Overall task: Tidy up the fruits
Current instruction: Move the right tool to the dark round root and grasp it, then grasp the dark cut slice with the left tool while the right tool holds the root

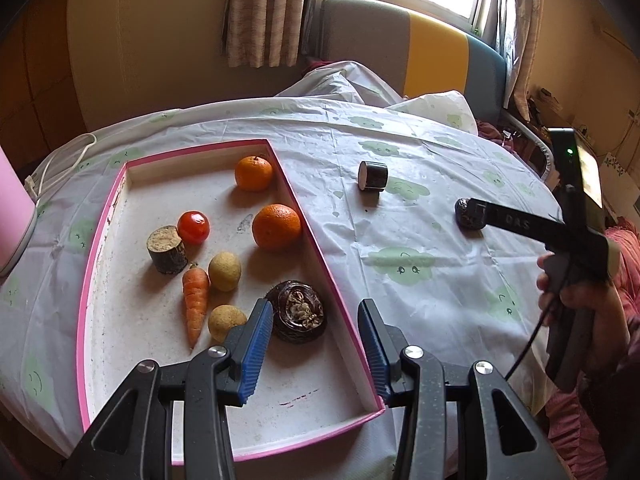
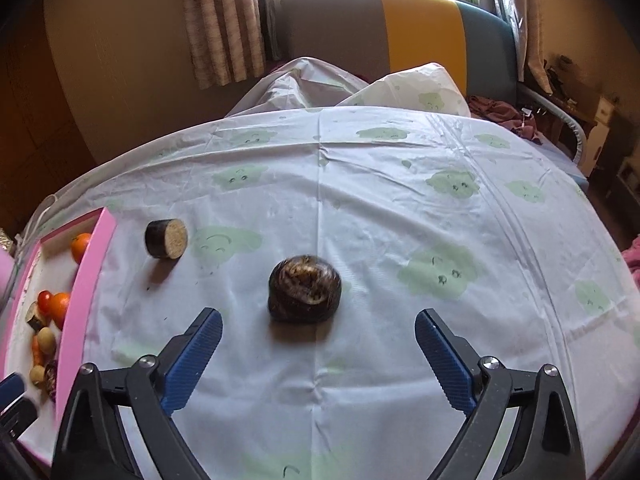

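A pink-rimmed white tray (image 1: 320, 248) holds two oranges (image 1: 276, 227), a tomato (image 1: 193, 227), a carrot (image 1: 195, 300), two small yellow fruits (image 1: 225, 271), a cut dark stub (image 1: 167, 250) and a dark round water chestnut (image 1: 297, 311). My left gripper (image 1: 316, 336) is open above the tray's near right corner, just behind that chestnut. On the cloth lie a second dark chestnut (image 2: 305, 289) and a dark cut cylinder (image 2: 166, 238). My right gripper (image 2: 318, 354) is open and empty, just short of the second chestnut.
The table has a white cloth with green cloud prints (image 2: 400, 220). A pink object (image 1: 12, 216) stands at the table's left edge. A sofa (image 1: 400, 48) and curtains (image 1: 264, 12) are behind the table. The right gripper's body and the hand holding it (image 1: 576, 240) show in the left wrist view.
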Available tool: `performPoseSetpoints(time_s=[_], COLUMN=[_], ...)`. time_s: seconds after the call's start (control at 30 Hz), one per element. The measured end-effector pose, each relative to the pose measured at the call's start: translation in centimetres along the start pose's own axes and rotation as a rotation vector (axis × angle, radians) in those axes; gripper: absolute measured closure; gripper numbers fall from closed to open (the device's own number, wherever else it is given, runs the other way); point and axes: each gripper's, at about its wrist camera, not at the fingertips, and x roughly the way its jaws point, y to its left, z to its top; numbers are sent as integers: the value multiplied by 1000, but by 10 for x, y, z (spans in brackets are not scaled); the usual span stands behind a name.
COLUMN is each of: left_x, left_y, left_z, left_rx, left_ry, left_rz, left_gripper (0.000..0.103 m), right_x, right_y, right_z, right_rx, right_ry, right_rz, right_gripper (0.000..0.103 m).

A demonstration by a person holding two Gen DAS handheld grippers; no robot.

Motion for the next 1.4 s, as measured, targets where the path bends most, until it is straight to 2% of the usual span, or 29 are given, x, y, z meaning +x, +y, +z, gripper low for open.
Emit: performPoseSetpoints(time_s=[0.2, 0.3, 0.33, 0.4, 0.43, 0.47, 0.63, 0.77, 0.83, 0.87, 0.97, 1.03, 1.13, 1.2, 1.23, 1.27, 1.3, 1.4], left_x=[2, 3, 4, 5, 6, 7, 8, 10, 9, 9, 10, 11, 13, 14, 15, 15, 16, 20], left_y=[1, 2, 2, 2, 2, 1, -4, -8, -10, -11, -13, -13, -13, -14, -15, -15, -16, -21], left_z=[3, 4, 4, 5, 5, 5, 7, 9, 10, 11, 13, 15, 18, 22, 25, 29, 33, 49], left_rx=[-2, 0, -4, -7, -8, -7, 2, 6, 11, 12, 5, -4, -22, -34, -37, -41, -44, -38], left_ry=[0, 0, 1, 5, 6, 7, 9, 13, 9, 8, 12, 18, 26, 37, 38, 36, 35, 34], left_rz=[4, 3, 4, 3, 4, 4, -4, -14, -20, -22, -33, -43, -60, -73, -75, -82, -93, -108], left_gripper=[58, 57, 57, 57, 57, 57, 57, 57, 57, 57, 57, 57, 57, 57, 57, 57, 57, 57], right_x=[30, 38, 40, 41, 38, 37, 24, 19, 16, 15, 12, 9, 9, 12, 14, 16, 17, 17], right_y=[-2, -2, -3, -3, -2, -2, -8, -18, -23, -25, -29, -30, -28, -24, -22, -21, -19, -16], right_z=[14, 13, 12, 10, 9, 8, 2, -7, -12, -13, -16, -17, -15, -13, -12, -11, -11, -17], right_rx=[11, 4, 11, 6, -10, -18, -22, 6, 20, 26, 47, 50, 42, 21, 10, 0, -9, -28], right_ry=[54, 64, 69, 74, 62, 63, 51, 62, 58, 55, 45, 32, 27, 27, 27, 35, 37, 19], right_rz=[15, -4, 2, -3, -18, -20, -5, 51, 74, 76, 97, 115, 123, 99, 92, 86, 75, 63], right_gripper=[5, 5, 10, 36, 43, 56, 56, 56, 50, 42, 30, 27, 27, 29, 34, 50, 56, 55])
